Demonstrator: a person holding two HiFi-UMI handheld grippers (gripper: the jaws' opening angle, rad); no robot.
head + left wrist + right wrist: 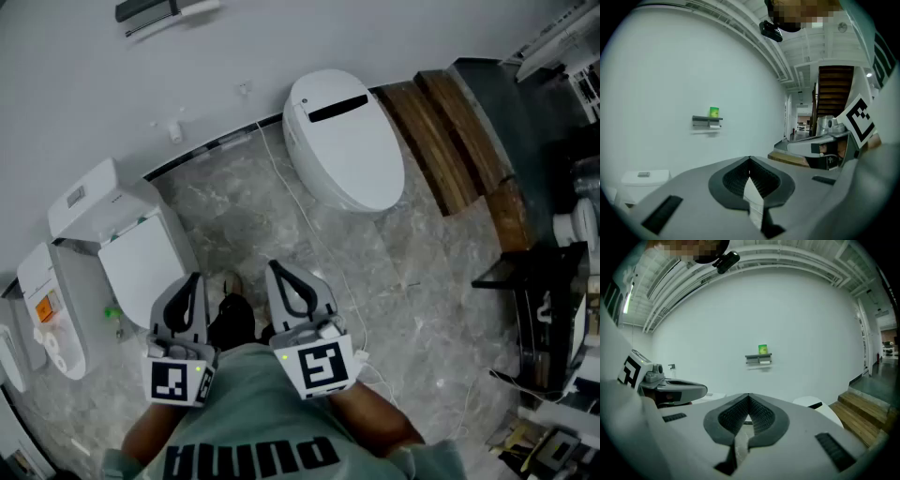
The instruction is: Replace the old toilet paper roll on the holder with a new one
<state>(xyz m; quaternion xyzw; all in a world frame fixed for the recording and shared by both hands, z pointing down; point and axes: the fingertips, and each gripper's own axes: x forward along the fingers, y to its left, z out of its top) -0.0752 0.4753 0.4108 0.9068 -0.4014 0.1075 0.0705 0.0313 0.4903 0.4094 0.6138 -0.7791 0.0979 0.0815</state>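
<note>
A dark wall-mounted holder [759, 359] hangs far off on the white wall, with a green object [762, 348] on its shelf and a white paper roll [764, 362] under it. The left gripper view shows the same holder [707, 121] and green object [714, 111]. In the head view the holder [169, 11] is at the top left. Both grippers are held close to my body, far from the wall. My left gripper [192, 278] is shut with nothing in it, its tips [750, 158] touching. My right gripper [274, 267] is also shut and empty, tips [749, 394] together.
A white oval toilet [342, 141] stands ahead on the marble floor, a square-lidded toilet [122, 244] to the left, and a white fixture with an orange label [42, 309] further left. Wooden steps [450, 141] rise at the right, with a dark rack [544, 309] beside them. A thin cable [300, 202] crosses the floor.
</note>
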